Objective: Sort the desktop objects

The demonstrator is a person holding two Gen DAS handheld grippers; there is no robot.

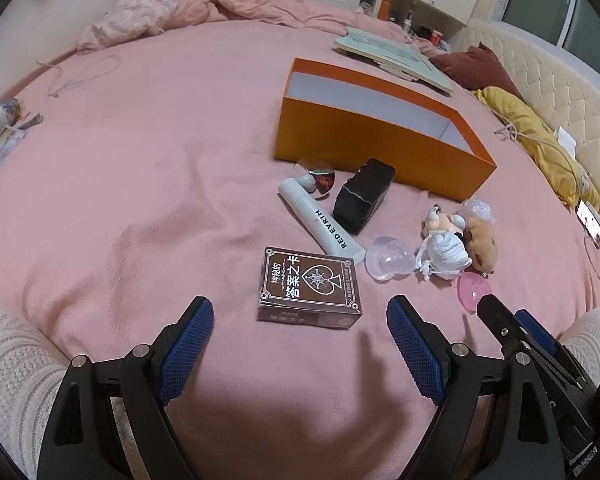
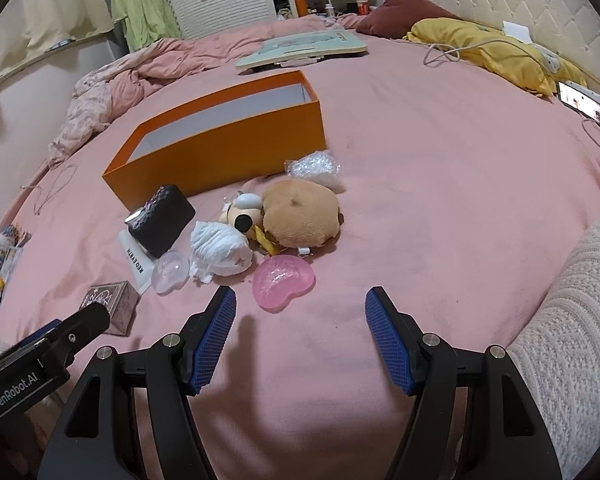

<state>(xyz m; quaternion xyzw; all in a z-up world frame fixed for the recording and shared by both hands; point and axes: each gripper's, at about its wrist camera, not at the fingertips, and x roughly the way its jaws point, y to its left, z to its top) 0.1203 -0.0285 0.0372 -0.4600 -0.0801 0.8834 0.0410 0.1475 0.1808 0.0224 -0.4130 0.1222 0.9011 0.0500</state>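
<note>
An open orange box [image 1: 384, 148] [image 2: 228, 148] stands on the pink bed. In front of it lie a brown card deck [image 1: 310, 286] [image 2: 112, 306], a white tube [image 1: 320, 220], a black block [image 1: 364, 194] [image 2: 162, 218], a clear heart dish [image 1: 390, 258] [image 2: 170, 272], a pink heart dish [image 2: 284, 282] [image 1: 473, 291], a brown plush toy [image 2: 300, 214] [image 1: 480, 244] and a white cloth bundle [image 2: 220, 252]. My left gripper [image 1: 300, 312] is open, just short of the card deck. My right gripper [image 2: 300, 300] is open, just short of the pink dish. Neither holds anything.
A crumpled pink duvet [image 1: 188, 4] lies at the far side. A pale green board [image 2: 300, 50], a yellow pillow [image 2: 480, 48], a maroon pillow [image 2: 412, 10], cables and a lit phone [image 2: 582, 102] sit near the headboard. White knit sleeves [image 2: 572, 320] flank the grippers.
</note>
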